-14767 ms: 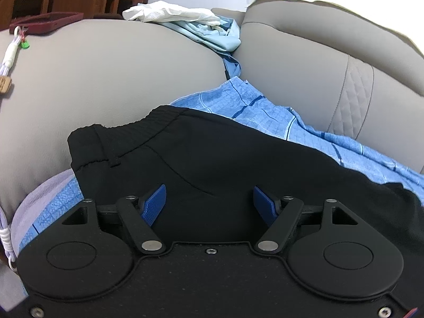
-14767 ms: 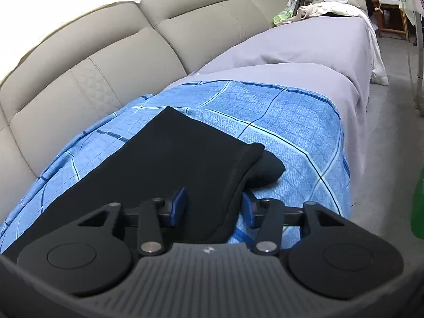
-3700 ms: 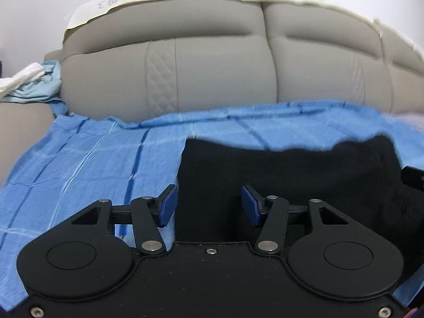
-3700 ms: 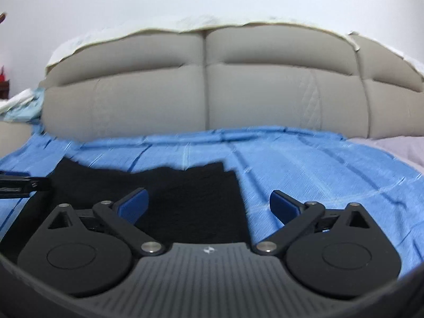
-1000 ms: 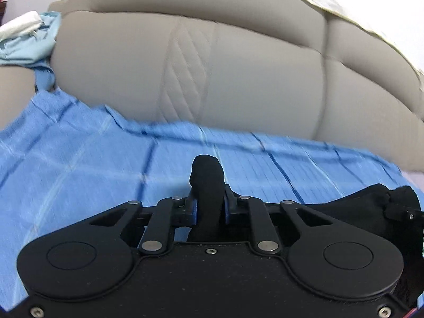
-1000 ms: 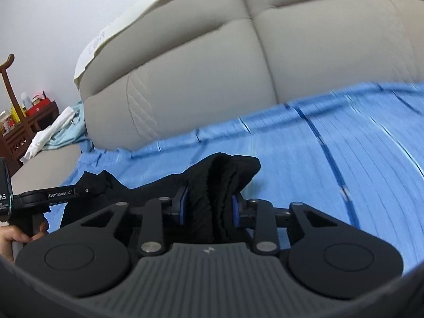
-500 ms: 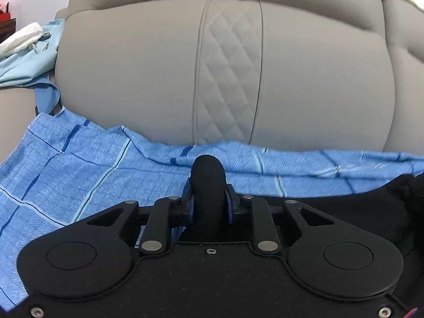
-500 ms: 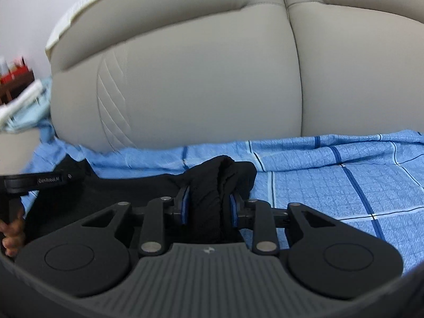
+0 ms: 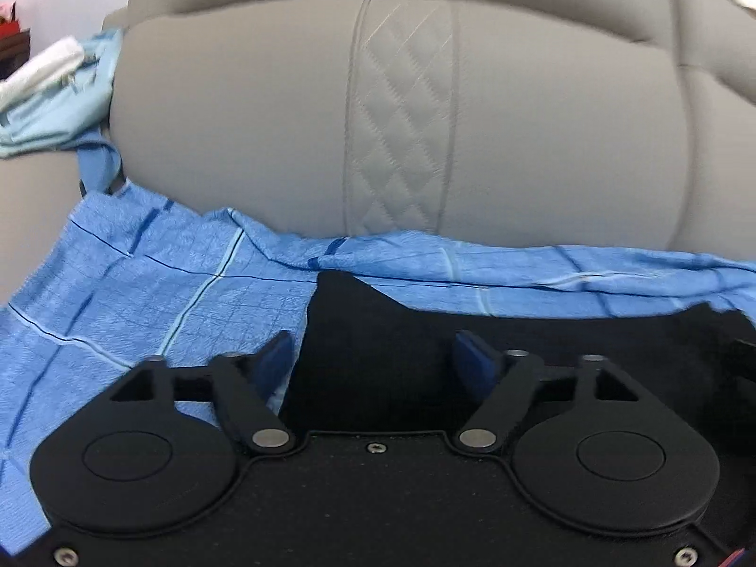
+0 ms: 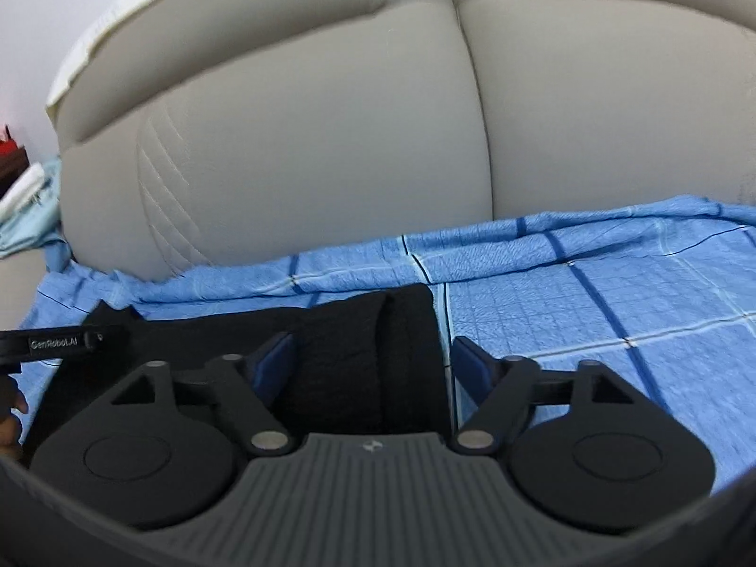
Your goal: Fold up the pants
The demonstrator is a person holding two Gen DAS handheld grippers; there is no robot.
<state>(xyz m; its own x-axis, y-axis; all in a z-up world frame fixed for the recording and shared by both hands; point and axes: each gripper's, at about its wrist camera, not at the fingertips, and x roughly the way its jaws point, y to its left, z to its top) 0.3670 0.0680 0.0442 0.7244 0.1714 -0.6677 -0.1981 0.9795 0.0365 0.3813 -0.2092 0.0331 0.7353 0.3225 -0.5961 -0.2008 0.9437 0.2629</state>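
The black pants lie folded on the blue checked sheet on the sofa seat, close to the backrest. My left gripper is open over the pants' left end, holding nothing. In the right wrist view the pants show a thick folded right edge. My right gripper is open over that edge, holding nothing. The left gripper's arm shows at the left of the right wrist view.
The grey sofa backrest rises just behind the pants. Light blue and white clothes are heaped on the sofa arm at the far left. The blue sheet spreads to the right.
Both grippers were shut on bunched black cloth half a second ago. Both have opened and let go, and the pants now lie flat on the sheet.
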